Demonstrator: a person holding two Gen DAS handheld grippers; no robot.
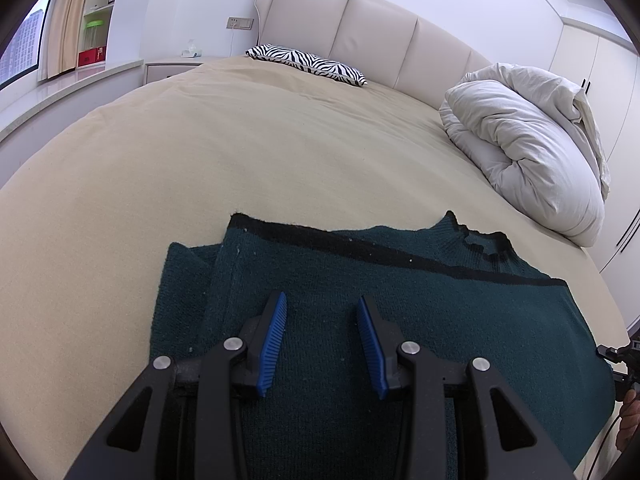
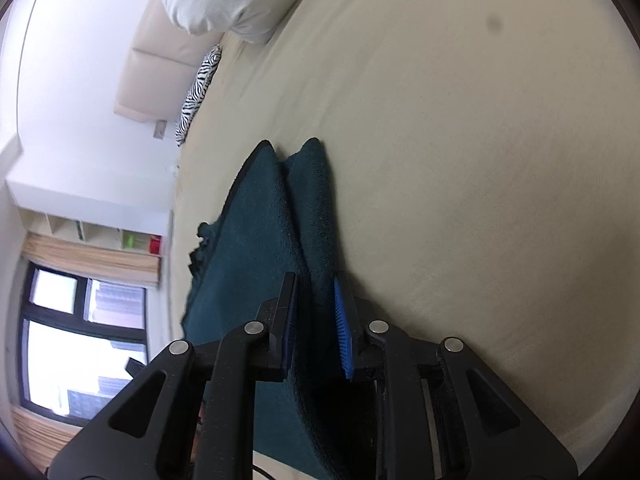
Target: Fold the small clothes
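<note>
A dark green knit sweater [image 1: 400, 300] with black trim lies partly folded on the beige bed [image 1: 240, 160], its collar toward the far right. My left gripper [image 1: 322, 296] hovers open over the sweater's near middle, its blue pads apart with nothing between them. In the right wrist view, the sweater [image 2: 256, 220] runs away from the camera as a raised fold. My right gripper [image 2: 315, 276] is rolled on its side and shut on that fold of the sweater, with the knit pinched between its pads.
A bunched white duvet [image 1: 528, 148] sits at the bed's far right, and a zebra-print pillow [image 1: 308, 62] lies against the padded headboard [image 1: 360, 28]. A nightstand and shelves stand at the far left. A hand [image 1: 630, 412] shows at the right edge.
</note>
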